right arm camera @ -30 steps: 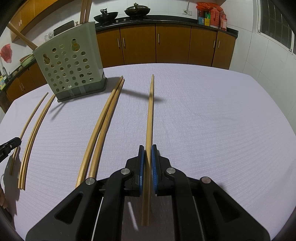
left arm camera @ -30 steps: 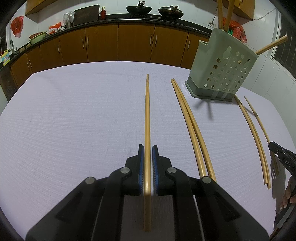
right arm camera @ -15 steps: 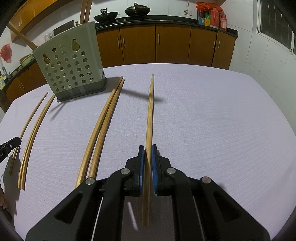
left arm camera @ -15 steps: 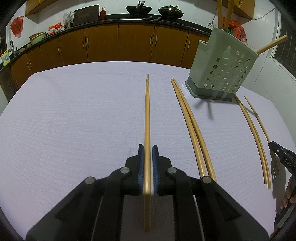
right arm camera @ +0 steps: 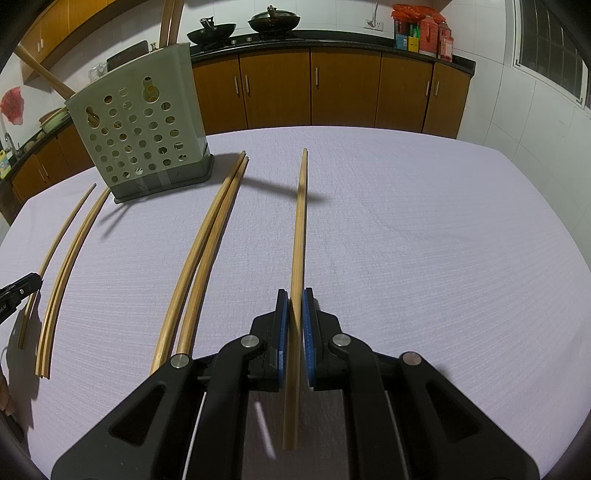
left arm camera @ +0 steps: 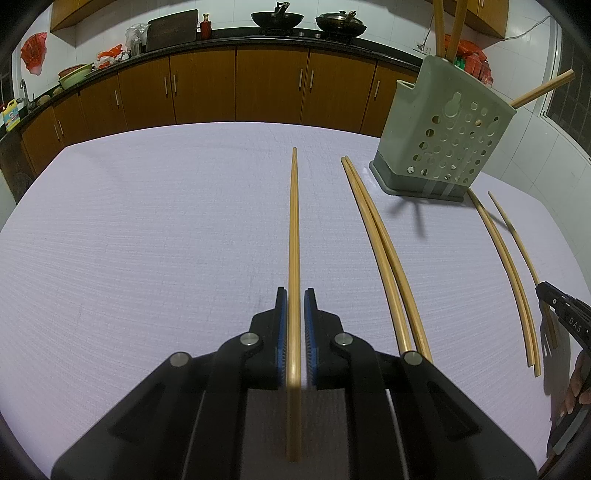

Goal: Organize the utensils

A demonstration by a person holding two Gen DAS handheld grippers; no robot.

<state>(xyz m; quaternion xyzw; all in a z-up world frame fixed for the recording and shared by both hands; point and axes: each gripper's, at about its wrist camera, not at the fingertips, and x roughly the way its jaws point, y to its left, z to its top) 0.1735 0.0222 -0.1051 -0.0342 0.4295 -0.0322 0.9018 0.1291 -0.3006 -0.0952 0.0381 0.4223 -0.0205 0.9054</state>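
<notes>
Each claw (left arm camera: pixel 294 302) (right arm camera: pixel 294 301) pinches one chopstick (left arm camera: pixel 294 236) (right arm camera: pixel 300 221) lengthwise between its pads.

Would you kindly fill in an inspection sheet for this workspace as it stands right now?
Surface: table under a pale lilac cloth, no stains seen.
Job's things: grey-green perforated utensil holder standing upright with chopsticks poking out; pair of chopsticks lying together on the cloth; further chopsticks beyond the holder.
Clutter: nothing seen on the table.
Grippers: left gripper shut on a single chopstick; right gripper shut on another chopstick.
Cables: a wire on the wall behind the counter; none on the table.
Surroundings: brown kitchen cabinets, two woks on the stove, window.
</notes>
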